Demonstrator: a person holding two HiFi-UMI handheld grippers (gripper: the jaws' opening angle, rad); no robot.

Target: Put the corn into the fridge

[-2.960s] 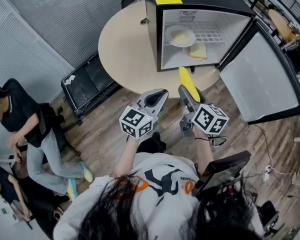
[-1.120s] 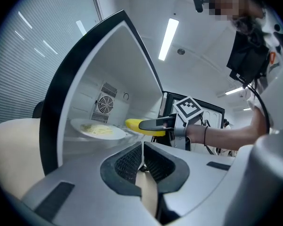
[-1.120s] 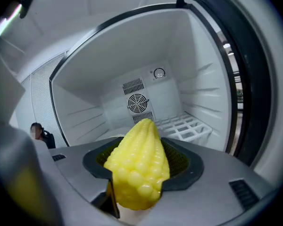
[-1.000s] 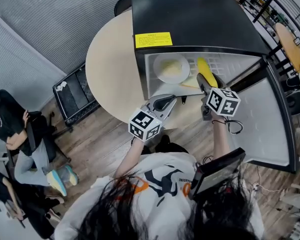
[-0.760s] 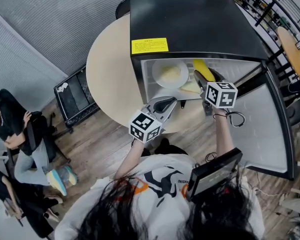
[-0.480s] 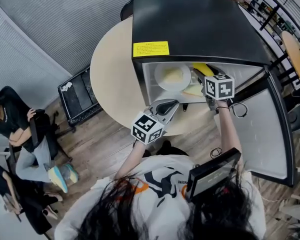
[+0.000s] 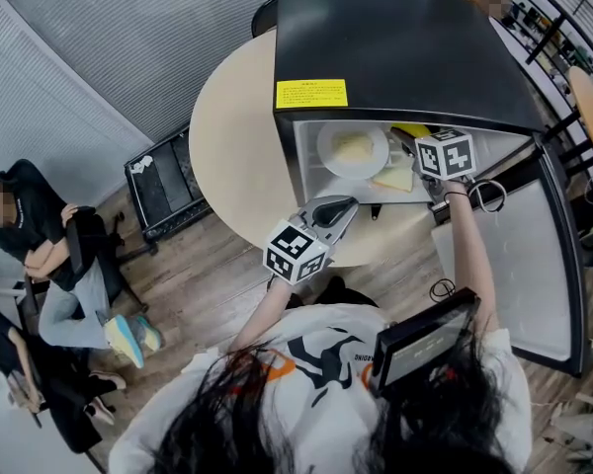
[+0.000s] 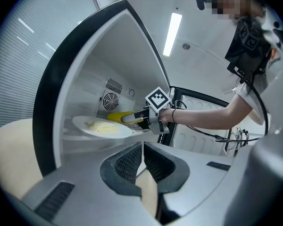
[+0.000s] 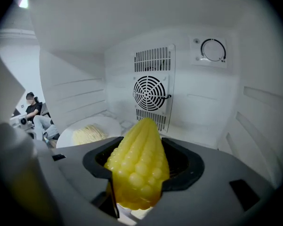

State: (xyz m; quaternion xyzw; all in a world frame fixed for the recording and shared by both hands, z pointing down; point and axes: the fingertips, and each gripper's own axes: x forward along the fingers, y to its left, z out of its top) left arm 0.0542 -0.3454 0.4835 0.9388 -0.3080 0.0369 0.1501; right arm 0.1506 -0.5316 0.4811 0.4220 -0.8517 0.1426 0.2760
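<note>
The yellow corn (image 9: 139, 168) sits between the jaws of my right gripper (image 9: 144, 161), which is shut on it. That gripper (image 7: 407, 138) reaches into the open black mini fridge (image 7: 395, 47), and the corn (image 7: 412, 130) is on the upper shelf level, right of a white plate (image 7: 353, 149) of pale food. The left gripper view shows the corn (image 8: 118, 117) beside the plate (image 8: 101, 126). My left gripper (image 7: 338, 205) hangs shut and empty in front of the fridge, above the table's edge; its jaws (image 8: 142, 161) meet.
The fridge stands on a round beige table (image 7: 237, 156), its door (image 7: 519, 255) swung open to the right. A pale wedge (image 7: 395, 178) lies on the lower shelf. A black case (image 7: 168, 181) and a seated person (image 7: 49, 255) are on the left.
My right gripper has carried the corn further into the fridge and rolled as it went. The left gripper has stayed in place.
</note>
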